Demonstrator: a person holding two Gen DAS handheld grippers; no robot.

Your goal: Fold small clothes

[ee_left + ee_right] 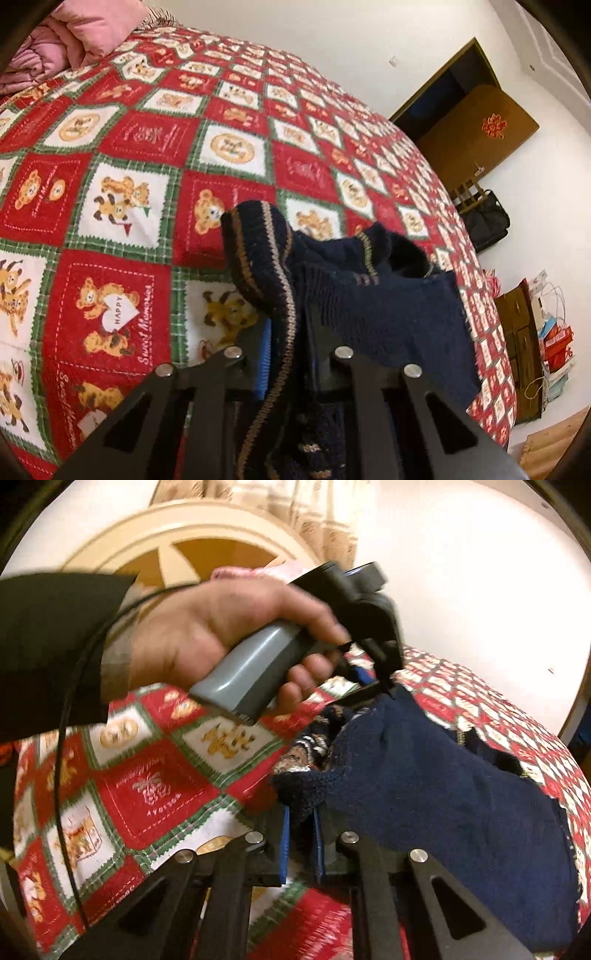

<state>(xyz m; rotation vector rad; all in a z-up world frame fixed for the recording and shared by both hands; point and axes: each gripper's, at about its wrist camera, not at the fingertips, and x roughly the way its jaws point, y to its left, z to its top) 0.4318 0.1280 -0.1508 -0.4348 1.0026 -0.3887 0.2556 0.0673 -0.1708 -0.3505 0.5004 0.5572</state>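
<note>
A small navy knitted garment with tan and white striped trim hangs lifted above the bedspread. My left gripper is shut on its striped edge, which runs down between the blue pads. In the right wrist view the same garment stretches between both grippers. My right gripper is shut on a bunched navy corner. The left gripper appears there too, held by a person's hand, pinching the garment's far corner. The garment's lower part drapes toward the bed on the right.
A red, white and green teddy-bear bedspread covers the bed. Pink bedding lies at its far left corner. A brown door, a black bag and a low cabinet stand beyond the bed. A cable hangs from the sleeve.
</note>
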